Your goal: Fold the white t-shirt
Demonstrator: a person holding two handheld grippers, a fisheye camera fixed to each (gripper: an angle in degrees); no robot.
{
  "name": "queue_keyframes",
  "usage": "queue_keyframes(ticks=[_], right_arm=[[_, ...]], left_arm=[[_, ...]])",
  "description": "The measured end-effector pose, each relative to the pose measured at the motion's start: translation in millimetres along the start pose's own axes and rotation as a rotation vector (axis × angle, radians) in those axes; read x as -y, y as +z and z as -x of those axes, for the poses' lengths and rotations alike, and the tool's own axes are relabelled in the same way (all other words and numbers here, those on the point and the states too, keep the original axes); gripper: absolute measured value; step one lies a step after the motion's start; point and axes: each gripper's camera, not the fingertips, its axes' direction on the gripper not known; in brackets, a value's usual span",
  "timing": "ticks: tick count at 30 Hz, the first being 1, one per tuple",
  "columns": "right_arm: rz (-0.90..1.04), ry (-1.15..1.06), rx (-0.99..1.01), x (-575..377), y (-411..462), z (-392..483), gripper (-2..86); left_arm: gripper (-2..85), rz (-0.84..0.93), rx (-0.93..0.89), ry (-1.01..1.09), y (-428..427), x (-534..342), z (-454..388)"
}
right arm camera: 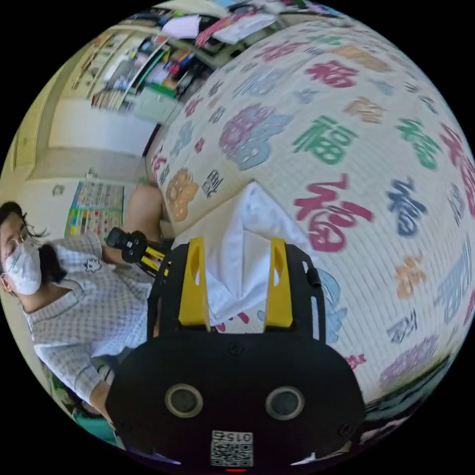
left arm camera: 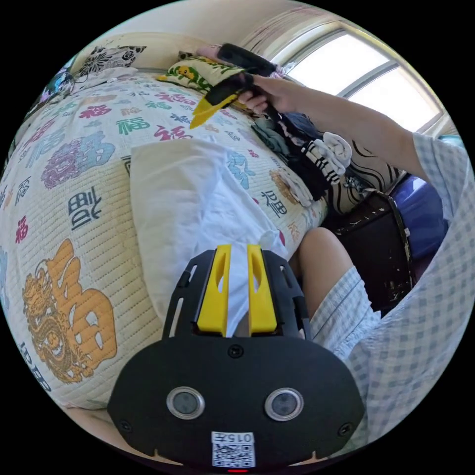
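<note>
Found the shirt lying on the bed as a white, partly folded slab, running from the centre of the left gripper view down to its lower middle. Noted its near edge drawn up off the quilt and into the left gripper, the yellow fingers nearly together with a strip of white cloth pinched between them. Judged this hold as an anchor: kept the near edge in hand and taut so that the next fold could be lifted over without the layers beneath sliding apart. Saw the right gripper gripped by a hand at the upper centre of the left gripper view, raised above the bed, apart from the cloth, and close to a heap of clothes at the right of the frame. In the right gripper view, found its fingers spread wide with nothing clasped; a pointed corner of the shirt showed in the gap between them at the centre of the frame, yet lay beyond them on the bed, untouched. Took that spread, lifted pose as readiness to come down on a far edge or corner. Could not tell how many folds were already made.
</note>
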Motion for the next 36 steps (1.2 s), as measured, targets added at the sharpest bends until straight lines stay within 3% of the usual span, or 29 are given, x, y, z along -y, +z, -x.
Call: queue_keyframes(ticks=[4, 9, 17, 26, 31, 36], right_arm=[[0.329, -0.014, 0.135, 80.0, 61.6, -5.9, 16.7], [0.317, -0.094, 0.195, 143.7, 54.7, 8.0, 5.3], [0.471, -0.099, -0.014, 285.0, 64.7, 20.3, 1.2], [0.781, -0.122, -0.123, 390.0, 101.2, 17.0, -0.7], [0.552, -0.169, -0.133, 427.0, 73.5, 26.4, -0.5], [0.599, -0.2, -0.11, 399.7, 67.6, 28.0, 1.8]], left_arm=[[5.5, 0.016, -0.028, 0.075, 37.2, 0.7, -11.8], [4.0, 0.059, 0.0, 0.164, 91.7, -13.0, -23.8], [-0.1, 0.064, -0.143, 0.076, 106.4, -17.1, 30.2], [-0.6, 0.08, -0.078, 0.166, 126.5, -23.5, 42.6], [-0.6, 0.086, -0.093, 0.165, 135.3, -27.7, 59.4], [-0.6, 0.099, -0.145, 0.108, 142.1, -29.3, 86.2]])
